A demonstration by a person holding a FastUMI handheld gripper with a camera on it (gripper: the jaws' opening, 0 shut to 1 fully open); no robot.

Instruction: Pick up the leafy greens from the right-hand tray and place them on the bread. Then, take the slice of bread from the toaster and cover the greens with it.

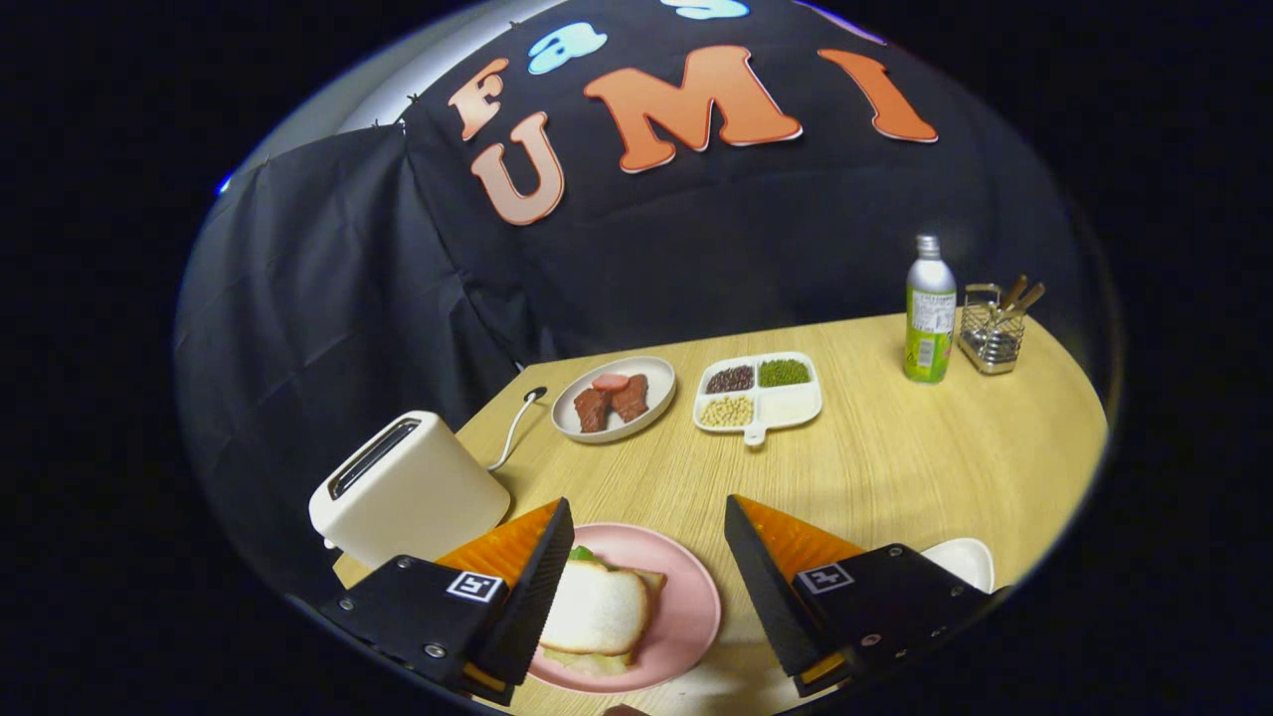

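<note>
Bread: a white slice point(595, 607) lies on top of the greens on the pink plate, between the fingers and close to the left one, partly hidden by it.
Greens: a small green edge point(581, 553) peeks out from under the top slice at its far side; a pale lower layer shows at the near edge.
Toaster: white point(408, 487), on the left of the surface, just beyond the left finger; its slot looks dark and I cannot tell what is inside. A white cord point(512, 430) runs from it toward the wall.
Pink plate: point(691, 607) sits between the fingers on the wooden surface point(895, 457).
Tool: point(636, 572) fingers spread wide, holding nothing; the left finger overlaps the plate's left side, the right finger stands apart from the plate.
Meat plate: a pale round plate point(614, 398) with brown pieces and a pink slice, well beyond the fingers.
Divided tray: white point(759, 396), just right of the meat plate, with dark, green and yellow beans in three sections.
Bottle: green and white point(930, 310), upright, far right.
Wire holder: point(992, 334) just right of the bottle, with wooden handles sticking up.
White dish: an edge point(963, 559) shows just behind the right finger.
</note>
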